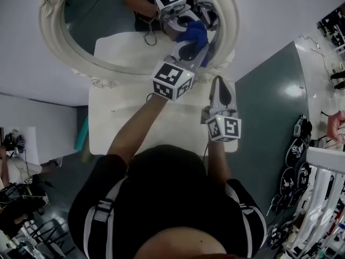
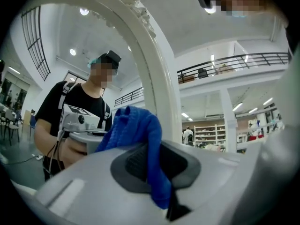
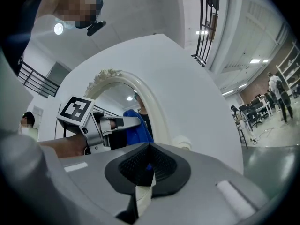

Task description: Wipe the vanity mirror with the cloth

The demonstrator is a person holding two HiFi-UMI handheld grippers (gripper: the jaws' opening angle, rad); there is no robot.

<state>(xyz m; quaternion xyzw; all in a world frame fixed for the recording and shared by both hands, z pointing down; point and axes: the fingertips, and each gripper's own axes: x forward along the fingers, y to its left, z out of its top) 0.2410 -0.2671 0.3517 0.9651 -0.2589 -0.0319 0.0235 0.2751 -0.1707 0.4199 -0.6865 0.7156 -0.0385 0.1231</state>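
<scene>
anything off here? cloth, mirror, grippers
Nothing stands out. The blue cloth is clamped in the left gripper up at the mirror glass. The right gripper is shut and empty beside the white frame, which shows no damage.

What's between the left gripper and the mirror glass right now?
Only the blue cloth, pinched in the left gripper and bunched at the mirror; the left gripper view shows it best.

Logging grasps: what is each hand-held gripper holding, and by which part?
The left hand-held gripper pinches the blue cloth by a fold, with most of it bunched past the jaws. The right hand-held gripper is shut on nothing.
</scene>
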